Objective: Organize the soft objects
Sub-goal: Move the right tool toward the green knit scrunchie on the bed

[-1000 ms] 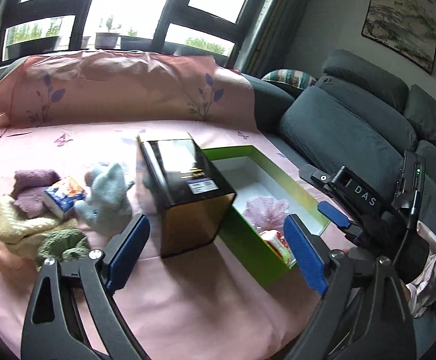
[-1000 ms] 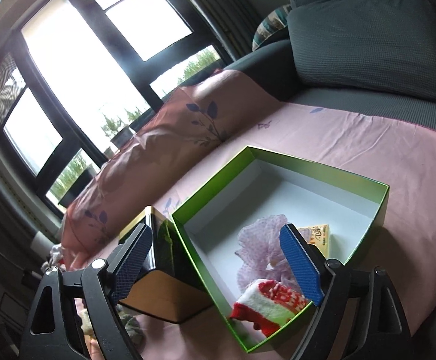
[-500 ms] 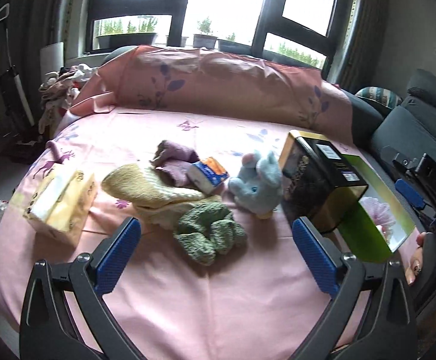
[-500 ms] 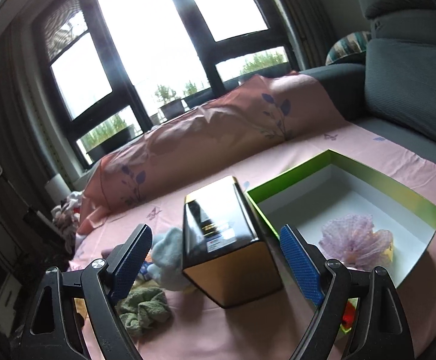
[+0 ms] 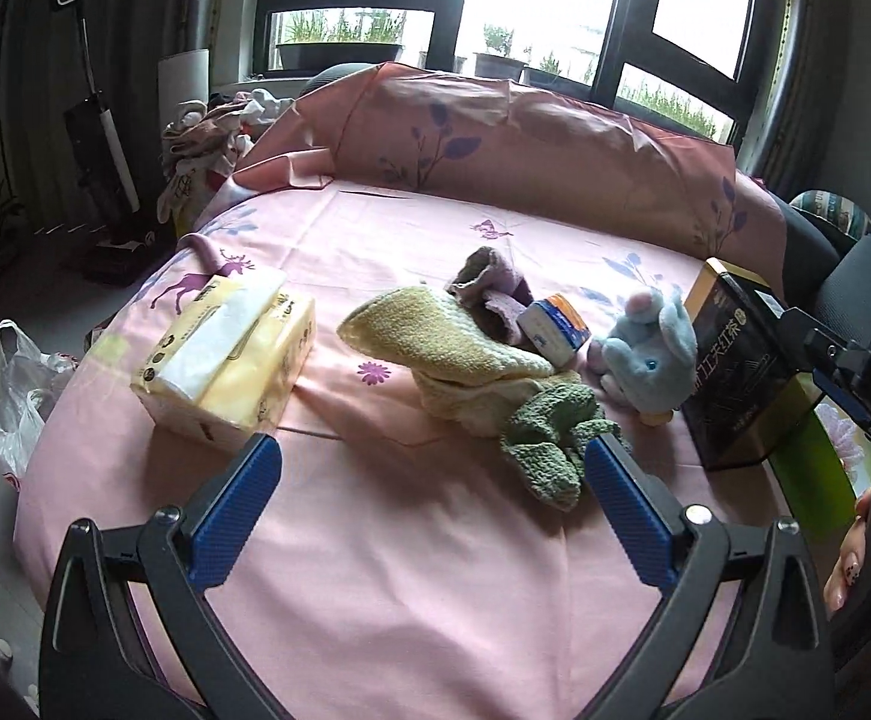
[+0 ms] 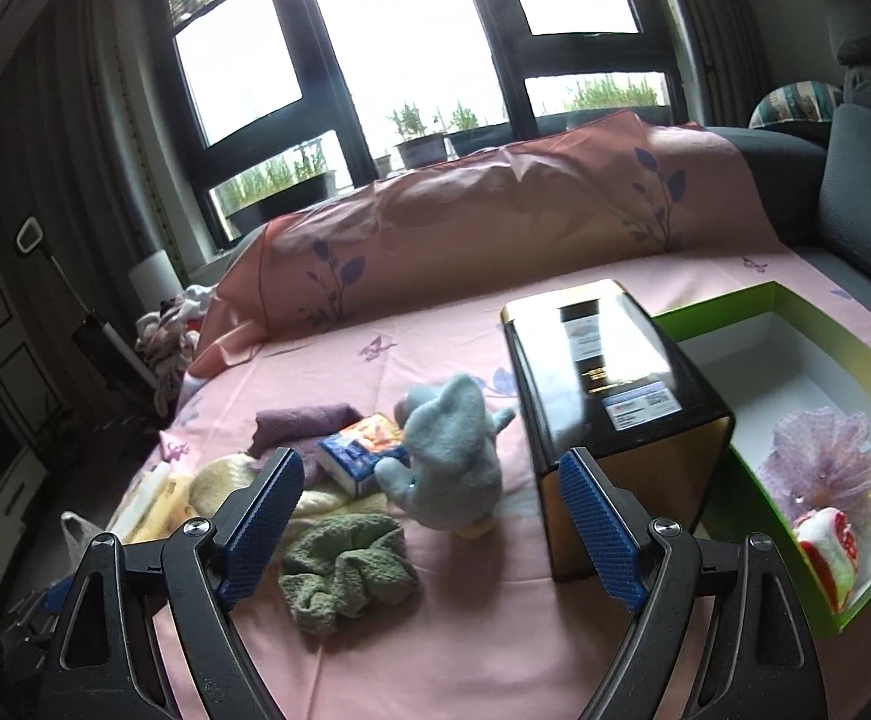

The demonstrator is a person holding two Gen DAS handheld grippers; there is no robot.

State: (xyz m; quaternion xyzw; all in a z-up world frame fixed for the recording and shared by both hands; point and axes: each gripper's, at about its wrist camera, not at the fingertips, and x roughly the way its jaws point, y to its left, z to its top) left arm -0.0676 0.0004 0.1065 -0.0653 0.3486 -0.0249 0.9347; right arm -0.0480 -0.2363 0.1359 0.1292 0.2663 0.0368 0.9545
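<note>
On the pink sheet lie a green knitted cloth, a yellow towel, a purple cloth and a blue plush toy. A green box holds a lilac mesh pouf and a red-and-white sock. My left gripper is open and empty, above the sheet in front of the pile. My right gripper is open and empty, just before the plush toy and green cloth.
A black-and-gold box stands between the plush toy and the green box. A yellow tissue pack lies at the left. A small blue-and-orange packet rests by the cloths. A grey sofa is at the right.
Both grippers have swung left, away from the green box toward the pile of cloths and the plush toy. The tissue pack has come into the left view. Both stay open.
</note>
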